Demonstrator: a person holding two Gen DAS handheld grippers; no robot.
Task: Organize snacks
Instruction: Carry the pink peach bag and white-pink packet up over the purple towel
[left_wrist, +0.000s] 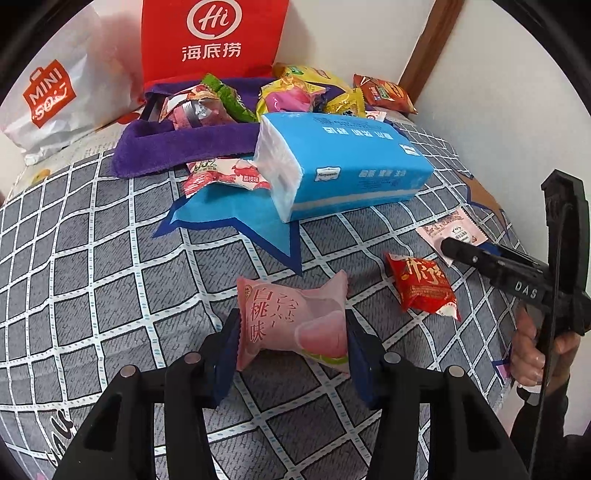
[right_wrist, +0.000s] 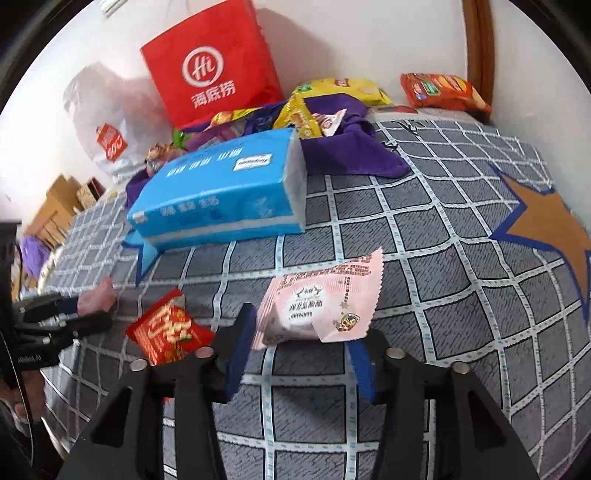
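My left gripper (left_wrist: 291, 319) is shut on a pink peach snack packet (left_wrist: 295, 332); both blue pads press its sides just above the grey checked sheet (left_wrist: 92, 277). In the right wrist view that same gripper (right_wrist: 79, 308) comes in from the left edge with the pink packet (right_wrist: 98, 297) in its tips. My right gripper (right_wrist: 303, 328) stands open around a pale pink sachet (right_wrist: 325, 302) that lies on the sheet. From the left wrist view the right gripper (left_wrist: 448, 245) rests over that sachet (left_wrist: 456, 229). A red packet (left_wrist: 424, 288) (right_wrist: 170, 332) lies between the two grippers.
A blue tissue pack (left_wrist: 351, 162) (right_wrist: 221, 192) lies mid-bed. Behind it a purple cloth tray (left_wrist: 166, 146) (right_wrist: 351, 151) holds several snacks. A red bag (left_wrist: 214, 37) and a white bag (left_wrist: 55, 96) lean on the wall. An orange packet (right_wrist: 443, 90) sits far right.
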